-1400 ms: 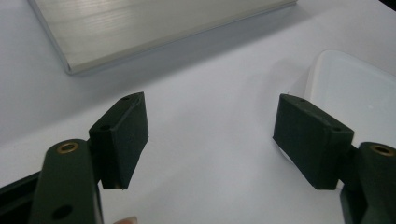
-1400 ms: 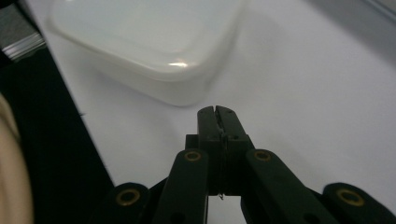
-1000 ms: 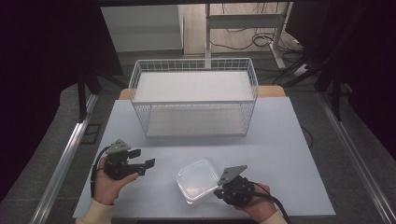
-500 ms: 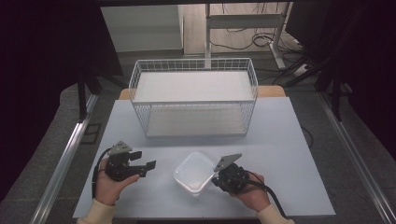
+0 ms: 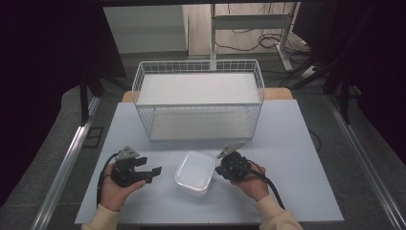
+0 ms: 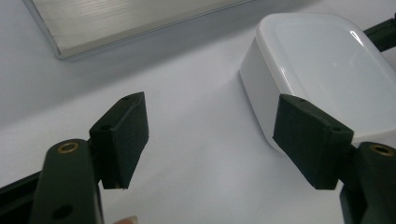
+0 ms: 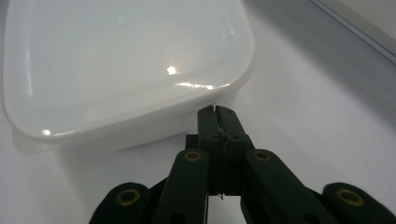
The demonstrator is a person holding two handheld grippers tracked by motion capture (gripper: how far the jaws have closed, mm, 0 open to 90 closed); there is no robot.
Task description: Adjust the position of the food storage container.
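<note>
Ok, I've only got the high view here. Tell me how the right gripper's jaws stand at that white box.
Observer: The right gripper is shut, its tips at the side wall of the white box, just under the rim.
Operator: Now give me the left one.
Observer: The left gripper is wide open. Bare table lies between its pads, with the box off to one side.

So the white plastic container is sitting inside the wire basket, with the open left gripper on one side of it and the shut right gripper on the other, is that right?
Not quite. The white plastic container sits on the table, in front of the wire basket, not inside it; the high view shows this. The rest holds: the open left gripper is on one side and the shut right gripper on the other.
</note>
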